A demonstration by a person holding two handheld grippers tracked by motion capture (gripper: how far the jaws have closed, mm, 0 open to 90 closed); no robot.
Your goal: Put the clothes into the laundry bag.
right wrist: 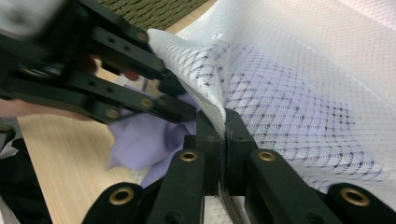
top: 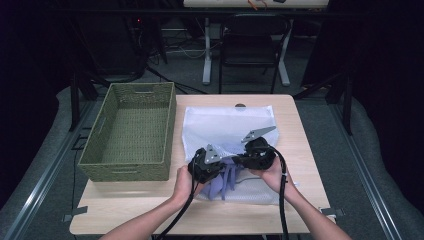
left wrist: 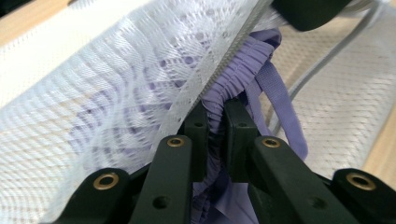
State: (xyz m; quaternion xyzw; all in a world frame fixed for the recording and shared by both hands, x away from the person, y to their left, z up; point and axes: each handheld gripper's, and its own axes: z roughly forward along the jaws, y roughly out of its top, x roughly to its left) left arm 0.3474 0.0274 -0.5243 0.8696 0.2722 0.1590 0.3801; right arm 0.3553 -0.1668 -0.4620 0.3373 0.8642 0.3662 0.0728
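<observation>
Left gripper [left wrist: 215, 128] pinches purple garment [left wrist: 261, 74], seemingly half inside mesh bag [left wrist: 116, 93].

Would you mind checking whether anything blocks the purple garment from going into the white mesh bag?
Nothing visible does. The left gripper pinches the purple garment at the mesh bag's mouth, while the right gripper holds the bag's zipper edge lifted clear.

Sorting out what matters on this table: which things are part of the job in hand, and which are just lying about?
In use:
- white mesh bag, pinched by the right gripper
- purple garment, pinched by the left gripper

Lying about:
- green woven basket
- black chair behind the table
</observation>
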